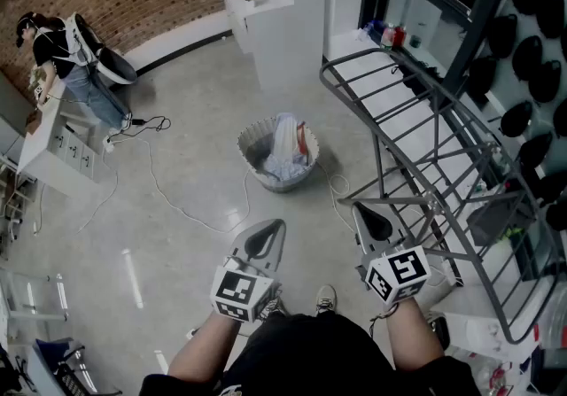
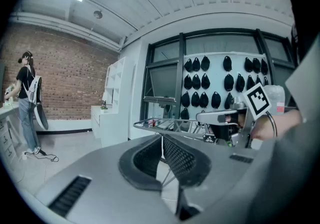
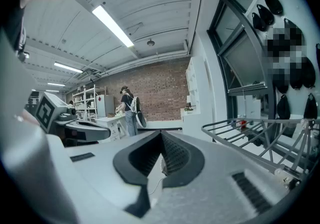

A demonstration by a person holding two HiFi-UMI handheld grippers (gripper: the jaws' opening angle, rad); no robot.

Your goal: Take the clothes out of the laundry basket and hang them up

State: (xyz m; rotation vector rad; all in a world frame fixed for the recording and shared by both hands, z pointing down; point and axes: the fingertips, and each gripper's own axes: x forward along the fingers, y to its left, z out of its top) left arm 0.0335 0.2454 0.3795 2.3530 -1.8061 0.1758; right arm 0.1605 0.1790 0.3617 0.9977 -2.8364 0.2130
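Left gripper (image 1: 268, 228) and right gripper (image 1: 370, 215) both pressed together, empty, held near the laundry basket (image 1: 251, 143) of clothes (image 1: 285, 148) beside the drying rack (image 1: 403, 127).

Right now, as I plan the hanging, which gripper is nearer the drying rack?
The right gripper: it sits beside the drying rack and its lower bars, while the left gripper is farther off, over the floor.

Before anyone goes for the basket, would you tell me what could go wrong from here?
1. A white cable lies on the floor between the person's feet and the laundry basket; a foot might catch it.
2. The drying rack stands close beside the right gripper; a swing could snag its bars.
3. That gripper and the left gripper are shut and empty; they need opening before reaching the clothes.
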